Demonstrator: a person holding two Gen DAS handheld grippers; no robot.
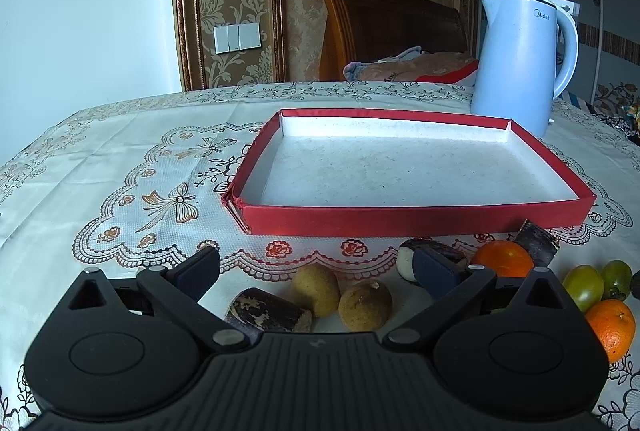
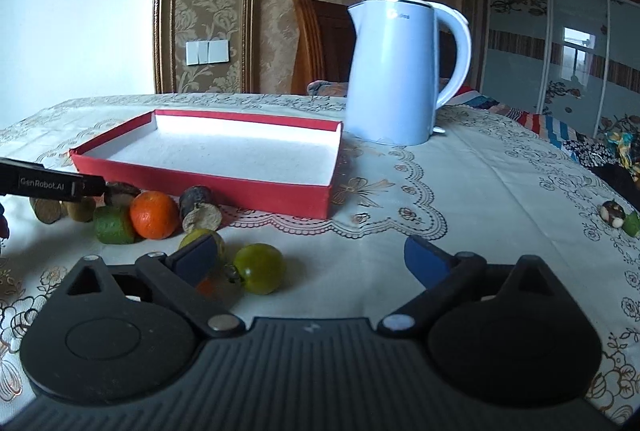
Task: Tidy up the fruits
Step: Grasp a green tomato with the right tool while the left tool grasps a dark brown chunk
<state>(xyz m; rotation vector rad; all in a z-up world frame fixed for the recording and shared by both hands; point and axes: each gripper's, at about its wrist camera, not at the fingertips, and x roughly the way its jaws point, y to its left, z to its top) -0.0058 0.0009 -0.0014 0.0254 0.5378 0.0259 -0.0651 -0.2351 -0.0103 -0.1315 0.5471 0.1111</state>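
Fruits are being shown scattered along the near wall of the red tray, whose white floor is lying bare. In the left wrist view, the left gripper is being held with fingers spread wide and gripping nothing, two tan round fruits lying between them; a dark cut piece is resting at 7 o'clock of these, a dark-and-white piece at 2 o'clock. In the right wrist view, the right gripper is likewise being held wide and unloaded, a green tomato sitting just beside its left finger. An orange and a green cut piece are being crowded together at 10 o'clock of that tomato. Risk is being judged as follows: round fruits are likely being set rolling across the tablecloth if touched off-centre; two neighbours may be pinched at once; soft tomatoes may be bruised by hard closure. The kettle, standing at 1 o'clock of the tray, may be struck during a high carry.
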